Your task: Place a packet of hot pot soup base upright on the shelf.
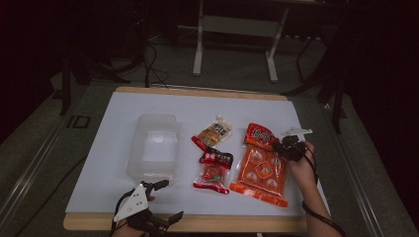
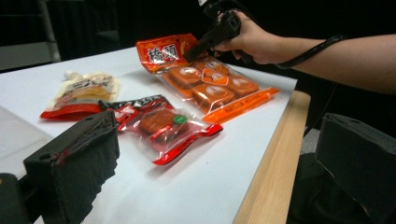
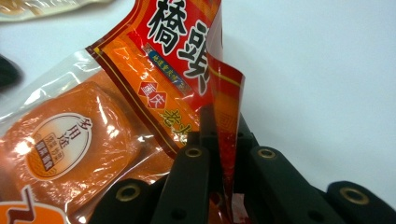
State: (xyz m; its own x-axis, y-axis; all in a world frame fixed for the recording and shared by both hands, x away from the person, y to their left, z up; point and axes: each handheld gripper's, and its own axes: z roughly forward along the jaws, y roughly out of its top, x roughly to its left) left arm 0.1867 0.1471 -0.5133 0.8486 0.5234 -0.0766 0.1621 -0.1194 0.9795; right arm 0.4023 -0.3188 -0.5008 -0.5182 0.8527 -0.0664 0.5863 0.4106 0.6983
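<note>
A large orange snack pack lies at the right of the white table top. My right gripper is shut on its right edge near the red header, and the film stands pinched up between the jaws. The same orange pack shows in the left gripper view with the right gripper on it. My left gripper hangs open at the front left table edge, its fingers wide apart and holding nothing. A small red pouch and a tan pouch lie in the middle.
A clear plastic tub stands left of the pouches, just beyond my left gripper. The table's wooden front edge runs along the bottom. Metal stand legs and cables lie on the floor behind the table.
</note>
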